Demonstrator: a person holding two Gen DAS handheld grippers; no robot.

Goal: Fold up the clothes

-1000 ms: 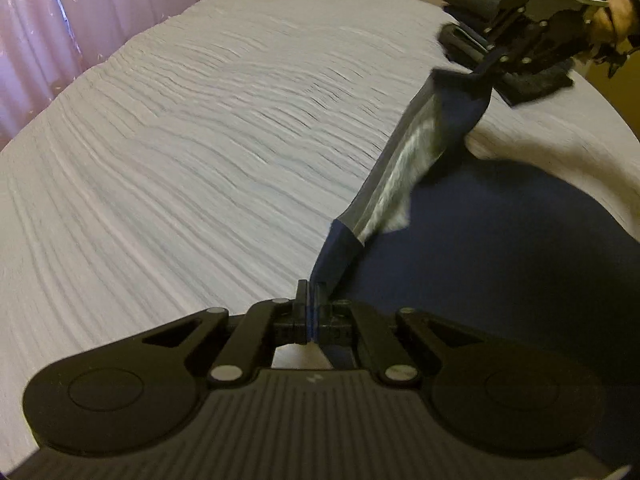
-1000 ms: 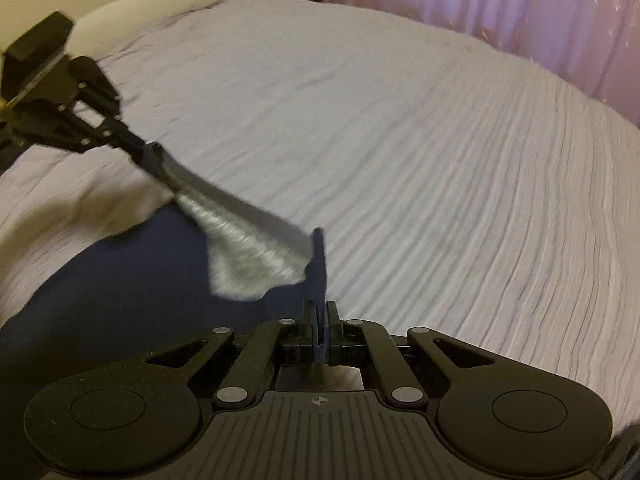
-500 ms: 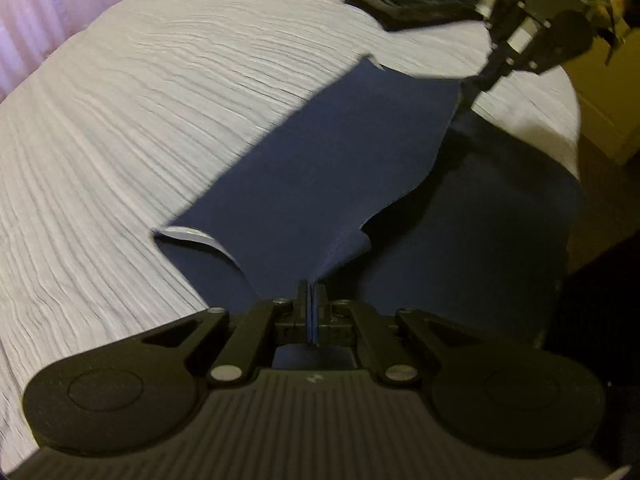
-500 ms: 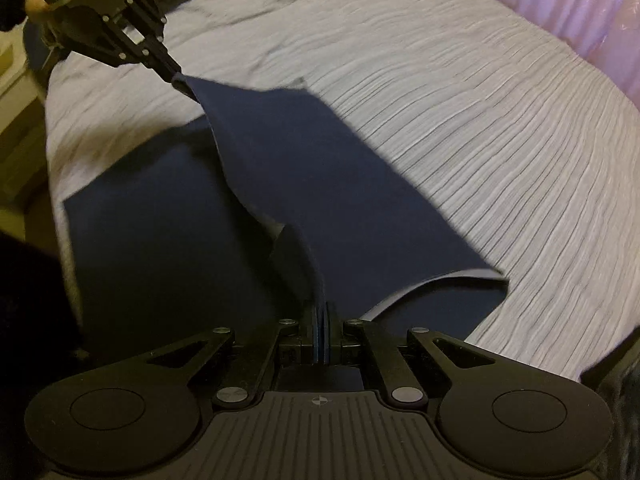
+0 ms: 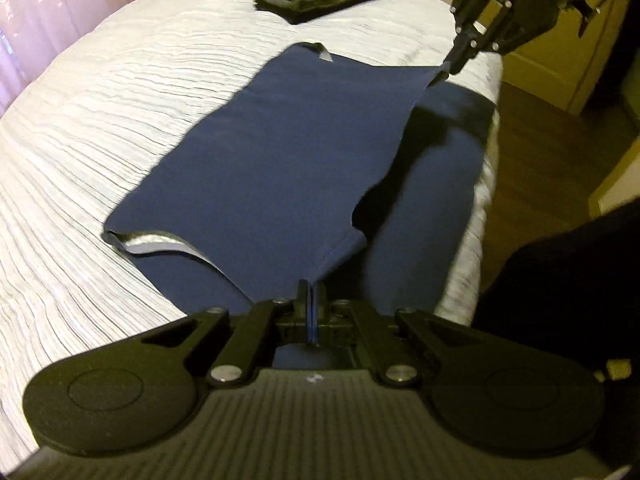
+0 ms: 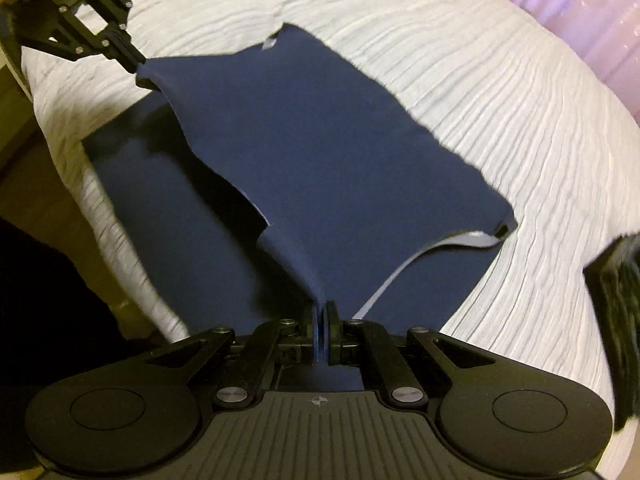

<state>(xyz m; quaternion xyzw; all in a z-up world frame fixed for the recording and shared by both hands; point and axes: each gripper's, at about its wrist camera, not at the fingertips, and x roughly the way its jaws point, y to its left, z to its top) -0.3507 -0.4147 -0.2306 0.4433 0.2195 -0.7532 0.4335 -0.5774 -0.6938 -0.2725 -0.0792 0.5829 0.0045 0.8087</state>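
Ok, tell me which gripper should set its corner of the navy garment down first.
Neither clearly. The left gripper and right gripper each pinch a corner of the navy garment over its lower layer, so lower both together.

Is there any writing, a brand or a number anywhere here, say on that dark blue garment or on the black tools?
None readable. The navy blue cloth garment shows no print. A small pale tag at its far edge is blurred. Each black gripper body bears only a tiny round mark, no letters.

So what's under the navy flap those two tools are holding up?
Under the raised flap lies more of the same navy garment, flat on the white bedspread. Both the left tool and right tool pinch its edge. What's beneath the flap's middle is hidden.
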